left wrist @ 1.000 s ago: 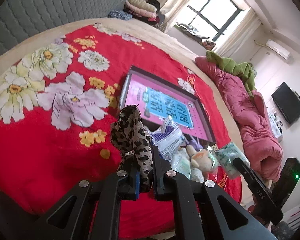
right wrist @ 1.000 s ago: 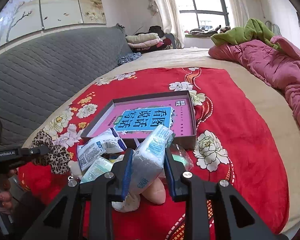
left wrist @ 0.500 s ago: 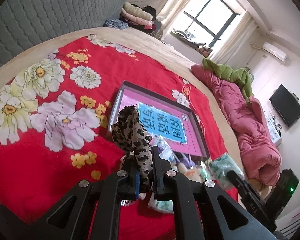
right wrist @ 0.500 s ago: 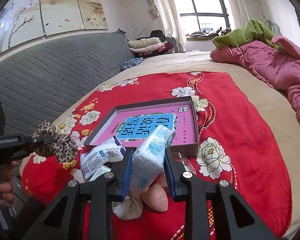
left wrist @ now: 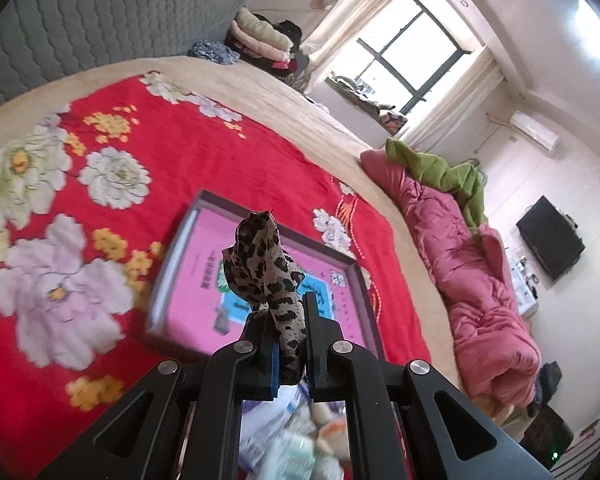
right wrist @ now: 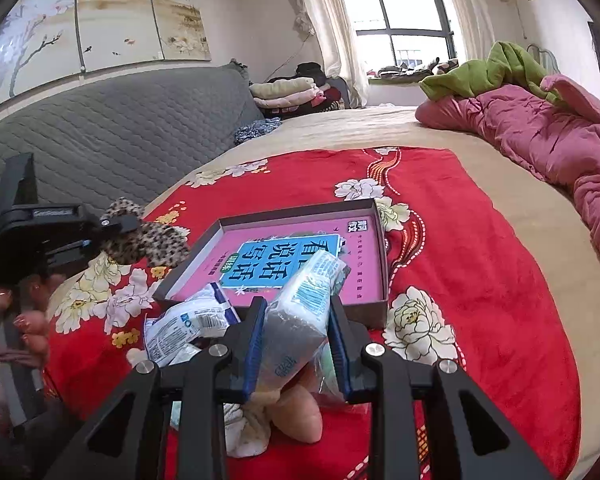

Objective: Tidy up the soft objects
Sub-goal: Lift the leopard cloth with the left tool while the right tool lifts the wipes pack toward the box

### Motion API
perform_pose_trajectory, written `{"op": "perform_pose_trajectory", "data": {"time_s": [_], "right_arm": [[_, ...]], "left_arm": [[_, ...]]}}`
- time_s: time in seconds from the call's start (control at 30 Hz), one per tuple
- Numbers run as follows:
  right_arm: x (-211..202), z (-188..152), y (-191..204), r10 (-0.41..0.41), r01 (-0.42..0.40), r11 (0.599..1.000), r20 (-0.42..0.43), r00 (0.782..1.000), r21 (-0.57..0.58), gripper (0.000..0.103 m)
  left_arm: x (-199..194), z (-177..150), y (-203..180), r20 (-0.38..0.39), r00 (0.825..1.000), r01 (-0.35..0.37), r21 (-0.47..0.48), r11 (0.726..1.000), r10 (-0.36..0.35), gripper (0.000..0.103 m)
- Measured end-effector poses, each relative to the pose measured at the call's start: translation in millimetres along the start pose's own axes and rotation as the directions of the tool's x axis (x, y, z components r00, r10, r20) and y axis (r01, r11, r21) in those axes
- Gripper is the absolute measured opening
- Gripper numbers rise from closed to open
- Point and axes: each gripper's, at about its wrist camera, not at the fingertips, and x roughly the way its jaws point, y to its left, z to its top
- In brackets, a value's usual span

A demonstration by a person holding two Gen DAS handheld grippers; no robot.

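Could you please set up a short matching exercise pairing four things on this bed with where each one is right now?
Things:
1. leopard-print fabric scrunchie
2. white plastic-wrapped tissue pack
3. pink shallow cardboard box
4. crumpled pink quilt

Places:
A. lying open on the red floral blanket
B. clamped in the left gripper
C. heaped along the bed's far side
D. clamped in the right gripper

Pairs: 1-B, 2-D, 3-A, 4-C
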Motion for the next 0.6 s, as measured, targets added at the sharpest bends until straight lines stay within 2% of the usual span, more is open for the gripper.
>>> {"op": "perform_pose_trajectory", "data": {"time_s": [0.27, 0.43, 0.6], "right_arm": [[15.1, 20.9, -5.9, -0.026, 0.026, 1.000, 0.006, 1.000, 0.003, 0.030], [28.1, 36.9, -3.3, -0.034, 0.034, 0.999, 0.016, 0.999, -0.004, 0.030], [49.0, 50.9, -3.3, -0.048, 0.048, 0.999, 0.009, 0.999, 0.007, 0.030]], "left_arm": [[55.8, 13.1, 13.7, -0.041, 0.998, 0.037, -0.032, 0.999, -0.038, 0.008], [73.8, 16.4, 28.7, -0.071, 0.996, 0.049, -0.041, 0.998, -0.052, 0.008], [88.0, 14.7, 41.5, -0.124, 0.992, -0.013, -0.015, 1.000, 0.011, 0.008]]}}
